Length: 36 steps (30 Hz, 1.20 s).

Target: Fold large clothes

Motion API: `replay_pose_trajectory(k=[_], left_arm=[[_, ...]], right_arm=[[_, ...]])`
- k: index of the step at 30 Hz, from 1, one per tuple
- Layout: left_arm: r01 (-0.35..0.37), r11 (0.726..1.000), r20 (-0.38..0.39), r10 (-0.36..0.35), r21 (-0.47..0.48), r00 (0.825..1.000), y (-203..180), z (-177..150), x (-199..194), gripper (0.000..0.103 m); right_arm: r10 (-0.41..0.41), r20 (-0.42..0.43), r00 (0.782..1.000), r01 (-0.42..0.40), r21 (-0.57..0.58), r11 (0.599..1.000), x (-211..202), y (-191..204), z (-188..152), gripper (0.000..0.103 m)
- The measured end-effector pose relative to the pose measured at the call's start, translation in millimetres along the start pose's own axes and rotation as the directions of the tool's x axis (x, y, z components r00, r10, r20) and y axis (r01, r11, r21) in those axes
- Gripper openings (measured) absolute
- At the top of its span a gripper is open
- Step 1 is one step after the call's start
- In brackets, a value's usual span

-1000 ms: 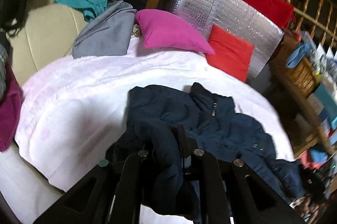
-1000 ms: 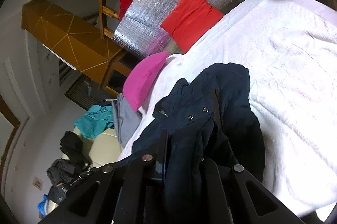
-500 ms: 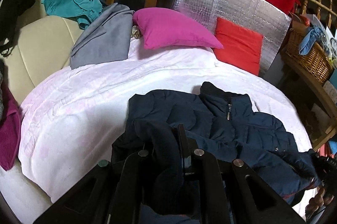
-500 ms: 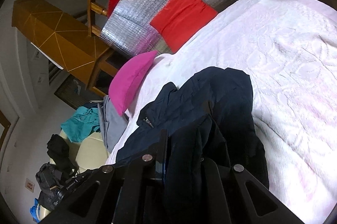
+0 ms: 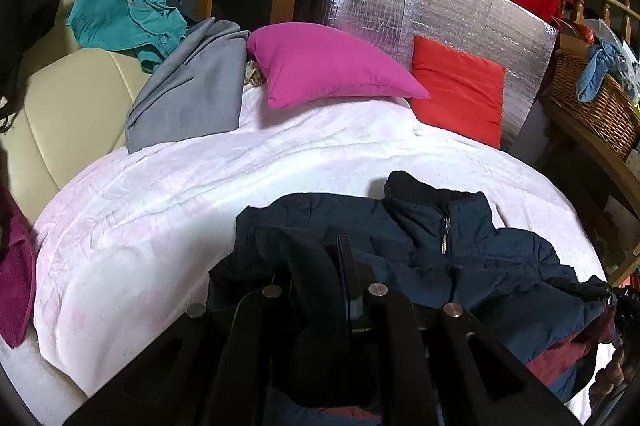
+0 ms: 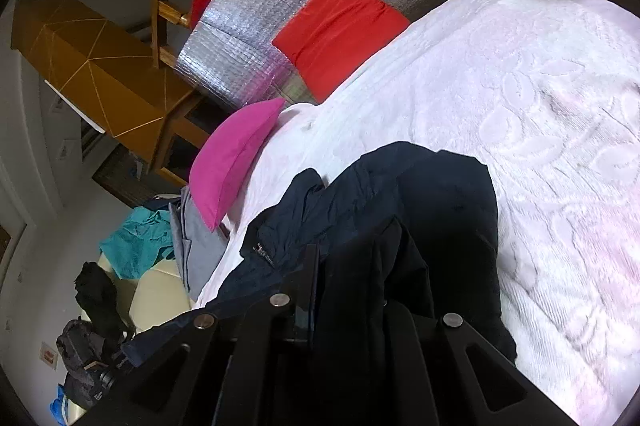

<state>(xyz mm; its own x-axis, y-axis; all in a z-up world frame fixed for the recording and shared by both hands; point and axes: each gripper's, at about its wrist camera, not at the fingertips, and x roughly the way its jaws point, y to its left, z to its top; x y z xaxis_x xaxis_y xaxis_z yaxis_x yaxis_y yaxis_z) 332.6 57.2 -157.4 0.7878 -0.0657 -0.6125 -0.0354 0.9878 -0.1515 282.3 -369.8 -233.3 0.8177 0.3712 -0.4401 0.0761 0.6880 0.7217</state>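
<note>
A: Left wrist view. The left tool (image 5: 320,290) has its fingertips buried in a fold of the navy jacket (image 5: 460,258); which jaw faces touch cloth cannot be read. At 4 o'clock the jacket's lower hem runs off the frame.

B: Right wrist view. The right tool (image 6: 348,290) is likewise swallowed by dark fabric of the jacket (image 6: 420,193); its tips are hidden. At 8 o'clock a dark heap (image 6: 86,342) is too murky to name.

A: Left wrist view, 3 o'clock: the wicker basket (image 5: 596,105) is cut by the edge, its contents too small to tell. At 9 o'clock a maroon cloth (image 5: 16,290) is clipped by the frame.
</note>
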Motion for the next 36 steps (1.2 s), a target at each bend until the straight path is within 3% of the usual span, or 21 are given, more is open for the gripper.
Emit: replay_pose_trajectory(k=[15, 23, 28, 30, 32, 36], left_arm=[[-0.028, 1.0, -0.005, 0.028, -0.007, 1.0, -19, 26, 55, 0.012], [-0.029, 0.999, -0.062, 0.028, -0.02, 0.998, -21, 32, 90, 0.013], [-0.011, 0.998, -0.117, 0.004, -0.063, 0.993, -17, 36, 109, 0.014], [0.008, 0.996, -0.145, -0.021, -0.088, 0.989, -13, 36, 115, 0.021], [0.049, 0.992, -0.177, -0.07, -0.12, 0.982, -8, 38, 120, 0.038], [0.136, 0.975, -0.202, -0.171, -0.173, 0.964, -2, 42, 119, 0.054]], right_arm=[[-0.031, 0.034, 0.999, 0.031, 0.018, 0.999, 42, -4, 34, 0.009], [-0.057, 0.0, 0.998, 0.057, 0.048, 0.997, 68, -19, 47, 0.009], [-0.037, -0.041, 0.998, 0.042, 0.124, 0.991, 81, -36, 54, 0.009], [-0.018, -0.064, 0.998, 0.028, 0.163, 0.986, 83, -42, 57, 0.01], [0.005, -0.08, 0.997, 0.011, 0.196, 0.981, 83, -46, 59, 0.011], [0.07, -0.1, 0.993, -0.041, 0.265, 0.963, 81, -51, 62, 0.016]])
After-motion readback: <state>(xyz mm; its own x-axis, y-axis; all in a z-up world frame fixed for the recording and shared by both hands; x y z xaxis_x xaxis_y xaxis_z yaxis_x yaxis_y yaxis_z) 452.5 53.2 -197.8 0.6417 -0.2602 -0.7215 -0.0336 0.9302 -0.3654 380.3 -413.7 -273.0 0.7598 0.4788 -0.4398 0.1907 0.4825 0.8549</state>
